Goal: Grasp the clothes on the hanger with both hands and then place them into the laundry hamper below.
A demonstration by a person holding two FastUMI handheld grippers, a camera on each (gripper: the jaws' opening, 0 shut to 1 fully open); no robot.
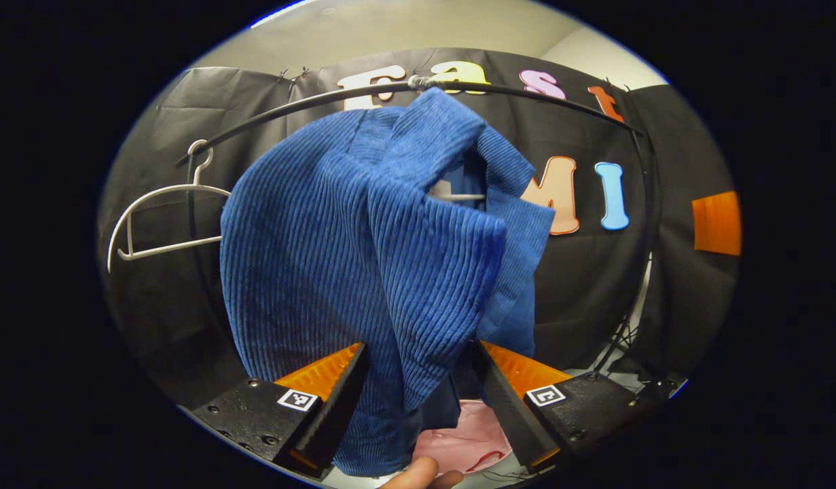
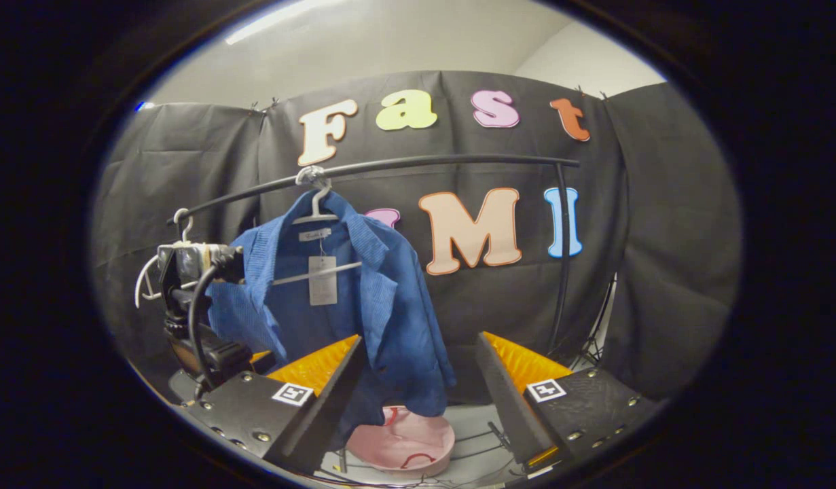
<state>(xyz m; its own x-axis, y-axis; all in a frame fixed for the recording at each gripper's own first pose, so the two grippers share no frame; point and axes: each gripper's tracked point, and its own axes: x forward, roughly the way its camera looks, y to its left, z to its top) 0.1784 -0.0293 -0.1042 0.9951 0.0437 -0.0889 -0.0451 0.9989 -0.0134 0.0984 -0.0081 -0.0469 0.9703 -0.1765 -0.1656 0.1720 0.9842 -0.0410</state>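
Note:
A blue ribbed jacket (image 1: 363,251) hangs on a white hanger (image 2: 316,207) from a black rail (image 2: 424,163). In the left gripper view it is very close, and a fold of it drops between the fingers of my left gripper (image 1: 419,350), whose jaws stand wide apart and do not press on the cloth. The right gripper view shows the left gripper's body (image 2: 187,272) against the jacket's (image 2: 363,299) left side. My right gripper (image 2: 419,339) is open, short of the jacket's hem. A pink hamper (image 2: 401,441) sits on the floor under the jacket.
An empty white hanger (image 1: 159,224) hangs on the rail's left end. The rail's upright post (image 2: 560,258) stands at the right, with cables on the floor near its base. A person's fingertip (image 1: 421,475) shows at the bottom edge of the left gripper view.

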